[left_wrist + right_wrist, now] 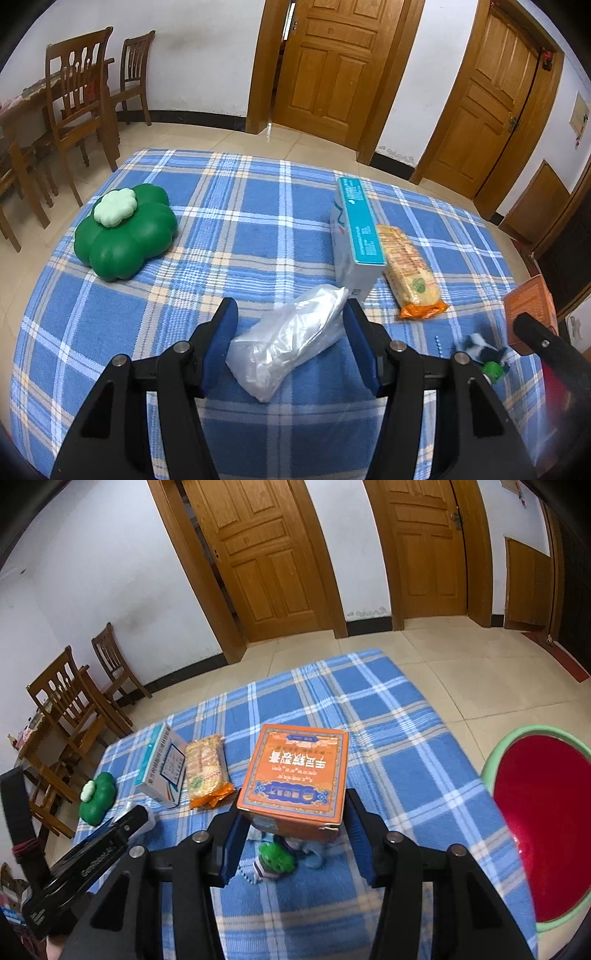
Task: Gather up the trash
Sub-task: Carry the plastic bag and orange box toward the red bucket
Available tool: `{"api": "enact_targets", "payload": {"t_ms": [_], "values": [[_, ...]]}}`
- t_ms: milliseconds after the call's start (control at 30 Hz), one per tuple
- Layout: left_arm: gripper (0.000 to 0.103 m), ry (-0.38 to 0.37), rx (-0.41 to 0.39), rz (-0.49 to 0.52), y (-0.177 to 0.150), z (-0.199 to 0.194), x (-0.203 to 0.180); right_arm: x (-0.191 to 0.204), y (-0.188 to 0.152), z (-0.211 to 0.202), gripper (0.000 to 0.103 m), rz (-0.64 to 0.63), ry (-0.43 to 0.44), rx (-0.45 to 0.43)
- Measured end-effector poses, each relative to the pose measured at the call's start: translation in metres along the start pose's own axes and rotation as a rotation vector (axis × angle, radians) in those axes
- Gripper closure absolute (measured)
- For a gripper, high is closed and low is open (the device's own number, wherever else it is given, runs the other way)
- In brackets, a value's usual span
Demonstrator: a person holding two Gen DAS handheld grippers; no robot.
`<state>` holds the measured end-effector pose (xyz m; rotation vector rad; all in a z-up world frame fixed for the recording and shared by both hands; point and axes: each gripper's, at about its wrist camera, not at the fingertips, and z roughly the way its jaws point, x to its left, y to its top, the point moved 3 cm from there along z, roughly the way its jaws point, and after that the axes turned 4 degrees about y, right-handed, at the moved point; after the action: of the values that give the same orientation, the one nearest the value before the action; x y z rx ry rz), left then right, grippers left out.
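Note:
A crumpled clear plastic bag [288, 343] lies on the blue plaid cloth [240, 229] between the blue pads of my left gripper [289, 314], which touch it on both sides. My right gripper [293, 806] is shut on an orange carton [299, 771], with a pad against each side near its lower end. The carton hangs a little above the cloth and partly hides a small green and white scrap [275, 858] beneath it. In the left wrist view the carton [530, 306] shows at the far right with the right gripper's black finger [546, 343].
A green clover-shaped container [125, 236], a teal and white box [356, 236] and a packet of crackers [410, 269] stand on the cloth. A red basin with a green rim [546, 827] sits off the table's right side. Wooden chairs [77, 99] stand at the left.

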<state>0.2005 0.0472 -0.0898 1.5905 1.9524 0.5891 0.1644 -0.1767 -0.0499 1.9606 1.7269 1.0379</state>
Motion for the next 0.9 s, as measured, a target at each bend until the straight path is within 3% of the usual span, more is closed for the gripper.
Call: {"api": "enact_targets", "payload": {"t_ms": [367, 900], "values": [[0.044, -0.06, -0.019, 0.021, -0.008, -0.034, -0.023, -0.012, -0.002, -0.055, 0.05, 0.017, 0.023, -0.072], [0.044, -0.181, -0.017, 0.085, -0.023, -0.088, -0.07, -0.064, -0.015, -0.12, 0.052, 0.109, -0.031, -0.139]]}}
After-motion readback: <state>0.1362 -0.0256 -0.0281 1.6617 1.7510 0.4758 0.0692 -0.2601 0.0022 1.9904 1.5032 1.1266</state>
